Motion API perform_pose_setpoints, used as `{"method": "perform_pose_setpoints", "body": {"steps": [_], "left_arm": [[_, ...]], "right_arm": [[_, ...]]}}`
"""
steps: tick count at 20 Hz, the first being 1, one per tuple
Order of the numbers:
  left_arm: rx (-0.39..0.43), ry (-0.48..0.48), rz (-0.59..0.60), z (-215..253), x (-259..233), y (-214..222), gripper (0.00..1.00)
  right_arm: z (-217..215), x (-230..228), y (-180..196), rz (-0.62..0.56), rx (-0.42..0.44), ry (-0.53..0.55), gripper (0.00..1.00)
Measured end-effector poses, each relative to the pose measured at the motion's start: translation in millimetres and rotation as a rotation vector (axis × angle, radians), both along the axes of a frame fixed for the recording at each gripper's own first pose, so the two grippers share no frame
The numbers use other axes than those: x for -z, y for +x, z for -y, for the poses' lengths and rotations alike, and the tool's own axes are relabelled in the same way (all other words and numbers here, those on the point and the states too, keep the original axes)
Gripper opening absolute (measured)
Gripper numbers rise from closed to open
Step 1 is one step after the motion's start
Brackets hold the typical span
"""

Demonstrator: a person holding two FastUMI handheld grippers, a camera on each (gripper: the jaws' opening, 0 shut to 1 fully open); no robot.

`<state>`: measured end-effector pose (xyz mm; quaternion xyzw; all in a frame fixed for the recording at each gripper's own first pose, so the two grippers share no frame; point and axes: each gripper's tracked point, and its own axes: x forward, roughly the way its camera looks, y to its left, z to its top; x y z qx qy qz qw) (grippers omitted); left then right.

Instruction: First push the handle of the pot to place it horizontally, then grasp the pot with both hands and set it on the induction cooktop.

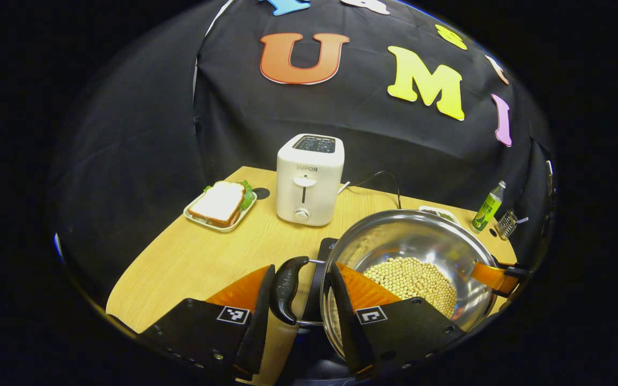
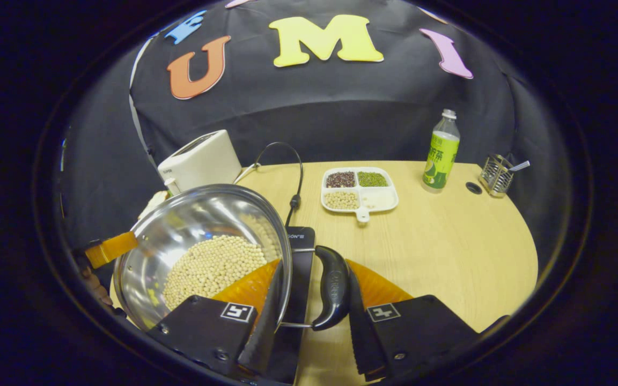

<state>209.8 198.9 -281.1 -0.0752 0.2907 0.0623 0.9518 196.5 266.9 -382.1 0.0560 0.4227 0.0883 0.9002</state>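
While pot (image 1: pixel 411 268) hides cooktop (image 2: pixel 298 257), each tool straddles handle; clamping unclear.

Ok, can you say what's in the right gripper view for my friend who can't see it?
A shiny pot of pale beans is held above a black induction cooktop, the right gripper straddling its black side handle. Behind on the wooden table sit a white toaster, a divided dish of beans, a green bottle and a wire holder.

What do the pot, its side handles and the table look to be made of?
Pot: likely stainless steel, polished, its wall mirroring the beans. Handles: glossy black, probably plastic, on thin metal wire brackets. Table: pale wood-grain top, possibly laminate; cannot tell.
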Motion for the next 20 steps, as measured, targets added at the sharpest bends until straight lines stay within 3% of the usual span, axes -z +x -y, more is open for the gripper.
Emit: {"method": "perform_pose_setpoints", "body": {"steps": [8,12,13,16,17,20], "left_arm": [[0.011,-0.012,0.004,-0.8,-1.4,0.3,0.58],[0.006,-0.011,0.025,-1.7,-5.8,-0.5,0.66],[0.012,-0.022,0.044,1.4,-10.8,-0.8,0.76],[0.051,-0.032,0.108,15.9,-31.1,-4.3,0.91],[0.043,-0.015,0.122,15.2,-37.5,-8.0,0.95],[0.041,0.031,0.161,23.1,-59.7,-24.3,0.95]], "right_arm": [[-0.1,-1.3,1.4,0.006,0.004,-0.006,0.64],[0.2,-4.0,3.0,0.024,0.011,0.01,0.64],[-0.1,-7.6,4.4,0.043,0.012,0.027,0.67],[-3.7,-31.2,11.5,0.144,-0.004,0.081,0.74],[-1.0,-39.5,9.1,0.167,-0.011,0.085,0.89],[14.1,-64.3,-0.4,0.227,0.004,0.088,0.92]]}}
